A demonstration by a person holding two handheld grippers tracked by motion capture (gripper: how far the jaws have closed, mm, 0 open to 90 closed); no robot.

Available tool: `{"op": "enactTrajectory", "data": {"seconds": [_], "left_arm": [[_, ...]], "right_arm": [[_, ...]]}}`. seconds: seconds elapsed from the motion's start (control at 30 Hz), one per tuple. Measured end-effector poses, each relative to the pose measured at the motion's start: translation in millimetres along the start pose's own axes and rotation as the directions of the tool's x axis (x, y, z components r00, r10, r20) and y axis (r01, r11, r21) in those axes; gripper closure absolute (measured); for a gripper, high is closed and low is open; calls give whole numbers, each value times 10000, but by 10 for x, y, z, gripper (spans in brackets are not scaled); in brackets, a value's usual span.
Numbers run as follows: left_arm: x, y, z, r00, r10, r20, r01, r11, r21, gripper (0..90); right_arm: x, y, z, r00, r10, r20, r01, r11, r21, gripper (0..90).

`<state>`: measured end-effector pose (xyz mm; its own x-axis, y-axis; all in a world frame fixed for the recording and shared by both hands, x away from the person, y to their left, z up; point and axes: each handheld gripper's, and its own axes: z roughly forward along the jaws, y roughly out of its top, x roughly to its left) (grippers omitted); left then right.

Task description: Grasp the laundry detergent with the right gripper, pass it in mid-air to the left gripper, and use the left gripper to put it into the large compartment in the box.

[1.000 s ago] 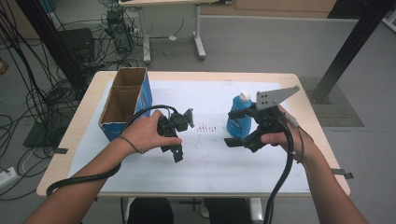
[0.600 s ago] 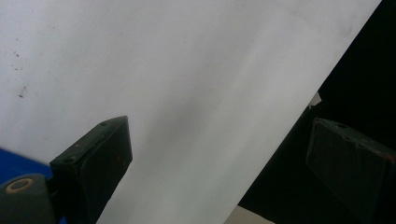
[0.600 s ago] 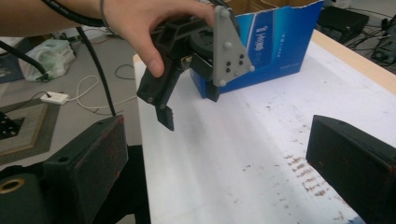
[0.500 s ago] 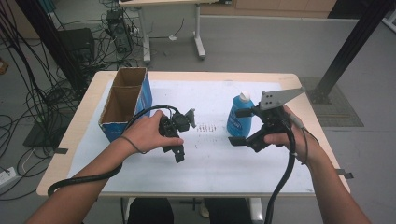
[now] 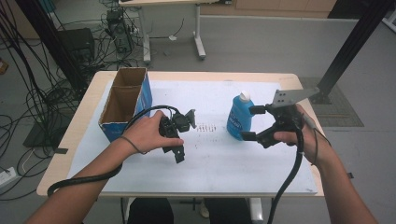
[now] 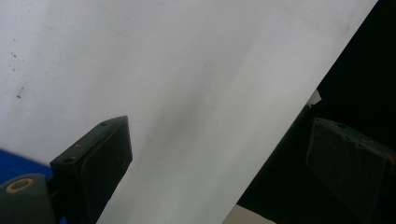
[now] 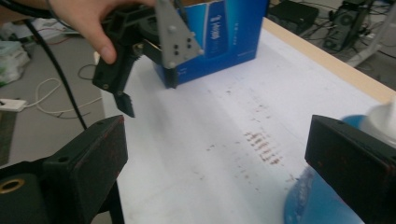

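1. And here's the table, a pale wooden top laid over with a white sheet, with two forearms coming in from the near side.
2. The left hand carries the left gripper low over the sheet at left of centre, tilted down toward the near edge; in the left gripper view its jaws stand wide apart with bare white sheet and the dark drop past the table edge between them.
3. Over to the right hand: the right gripper is turned sideways, pointing left, with the grey three-cornered plate up on top.
4. Its jaws are spread, one near the neck and one near the base of the blue bottle, on the bottle's right side; nothing is clamped.
5. The blue bottle stands upright with its white cap on, right of centre on the sheet; in the right gripper view it sits partly behind the right-hand jaw, whether touching it one cannot tell.
6. Back left, an open blue cardboard box sits near the table's left edge, just beyond the left hand.
7. Between the grippers, a patch of small dark marks dots the sheet.
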<state>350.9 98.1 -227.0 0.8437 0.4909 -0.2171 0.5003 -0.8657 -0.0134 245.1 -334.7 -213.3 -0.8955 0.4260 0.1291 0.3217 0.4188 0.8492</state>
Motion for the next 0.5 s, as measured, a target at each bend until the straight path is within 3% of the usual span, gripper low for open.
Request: {"op": "enactTrajectory", "data": {"seconds": [0.3,0.5], "left_arm": [[6,21,21,10000,40,53,-40,10000,18,72],[-8,43,33,9999,77,85,-77,10000,-15,73]], "right_arm": [[-11,-133,-176,9960,464,759,-467,9989,20,54],[5,-241,-336,9872,812,1374,-809,9967,-82,50]]}}
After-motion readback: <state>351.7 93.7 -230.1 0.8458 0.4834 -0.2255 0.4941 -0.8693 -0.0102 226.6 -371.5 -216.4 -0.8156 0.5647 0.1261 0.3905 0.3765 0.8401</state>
